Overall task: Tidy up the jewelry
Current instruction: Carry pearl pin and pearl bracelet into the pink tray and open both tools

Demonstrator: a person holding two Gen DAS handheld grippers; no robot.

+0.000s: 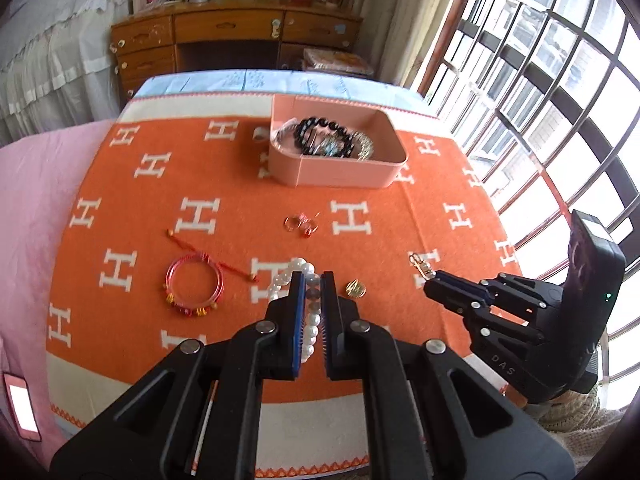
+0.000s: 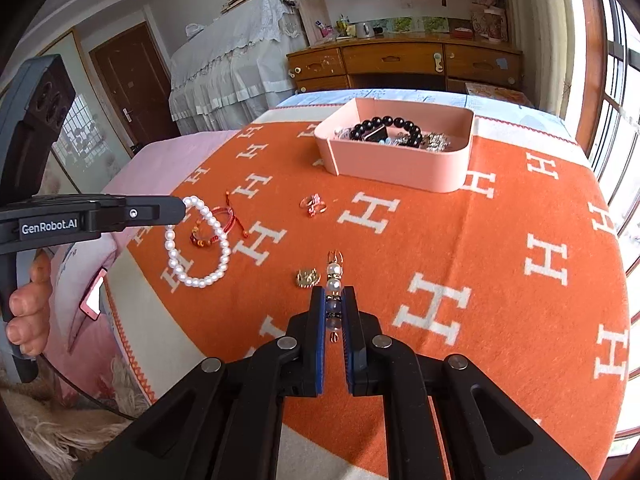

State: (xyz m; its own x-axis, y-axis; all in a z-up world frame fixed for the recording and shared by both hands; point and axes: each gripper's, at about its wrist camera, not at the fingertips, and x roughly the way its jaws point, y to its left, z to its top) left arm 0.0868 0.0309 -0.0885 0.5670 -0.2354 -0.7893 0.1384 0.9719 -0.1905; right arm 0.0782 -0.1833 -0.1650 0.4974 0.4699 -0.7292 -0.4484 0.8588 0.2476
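My left gripper [image 1: 311,280] is shut on a white pearl bracelet [image 1: 298,266], lifted above the orange blanket [image 1: 400,240]; in the right wrist view the pearl bracelet [image 2: 198,240] dangles as a loop from the left gripper [image 2: 180,208]. My right gripper [image 2: 334,294] is shut on a beaded charm with a gold clasp [image 2: 334,270], which also shows at the right gripper's tip [image 1: 430,278] in the left wrist view. A pink box [image 1: 336,168] at the far middle holds a black bead bracelet [image 1: 320,128] and other pieces.
On the blanket lie a red cord bracelet [image 1: 194,286], small red rings [image 1: 300,224] and a small gold piece [image 1: 355,289]. A phone [image 1: 22,406] rests on the pink bedding at left. A barred window [image 1: 540,80] lines the right side; a wooden desk [image 1: 236,36] stands behind.
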